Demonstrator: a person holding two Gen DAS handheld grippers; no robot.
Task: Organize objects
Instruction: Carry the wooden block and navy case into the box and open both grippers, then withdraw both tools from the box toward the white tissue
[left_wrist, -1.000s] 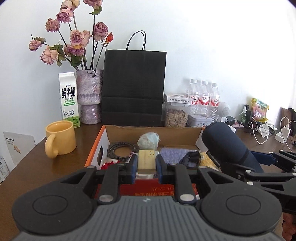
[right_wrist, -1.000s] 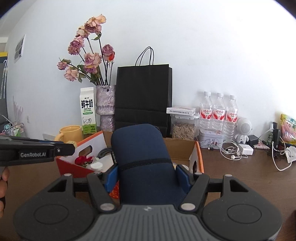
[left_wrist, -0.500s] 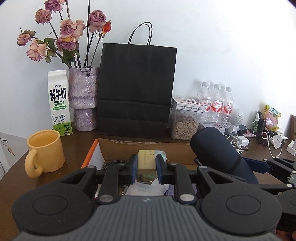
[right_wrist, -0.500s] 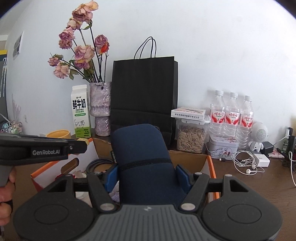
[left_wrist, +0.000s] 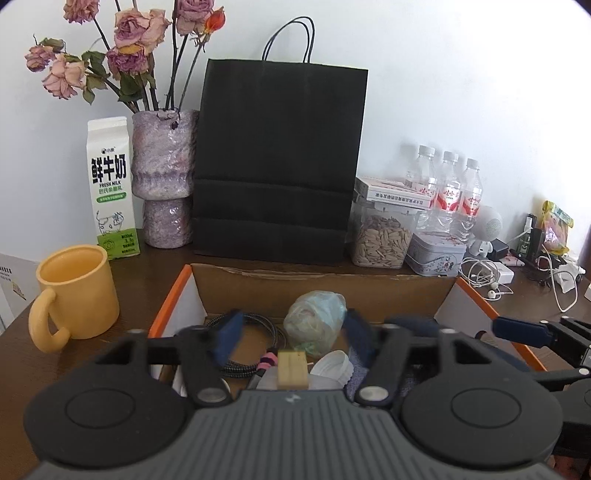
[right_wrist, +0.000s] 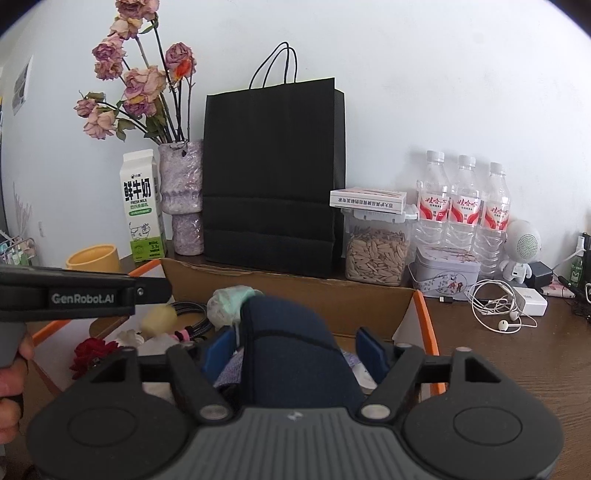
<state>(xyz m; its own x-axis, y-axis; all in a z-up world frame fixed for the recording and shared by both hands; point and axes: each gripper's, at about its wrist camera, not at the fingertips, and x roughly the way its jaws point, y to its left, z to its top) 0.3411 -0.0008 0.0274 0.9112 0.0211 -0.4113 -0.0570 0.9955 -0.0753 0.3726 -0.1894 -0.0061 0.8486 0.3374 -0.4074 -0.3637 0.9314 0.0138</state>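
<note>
1. Now, L gripper (left_wrist: 291, 328) hangs over the cardboard box (left_wrist: 325, 284), fingers spread wide; the tan block (left_wrist: 291, 369) sits below among the clutter, apparently loose.
2. R gripper (right_wrist: 295, 349) fingers flank the navy case (right_wrist: 291, 347), prob. not pinching; hard to tell.
3. Lift both straight up w/o snagging the cable (left_wrist: 258, 332).

— What can we read here?
— On the milk carton (left_wrist: 112, 192) we see large Chinese characters 鲜牛奶, with "FRESH MILK" under them and "3.3" low down in the right wrist view.
— Anything nearer?
— The left gripper (right_wrist: 92, 291), seen from the side, carries "GenRobot.AI" in pale letters.
— And far right?
— The water bottles (right_wrist: 463, 206) bear red labels and the flat box (right_wrist: 369, 197) a printed line, but we cannot make out either.
</note>
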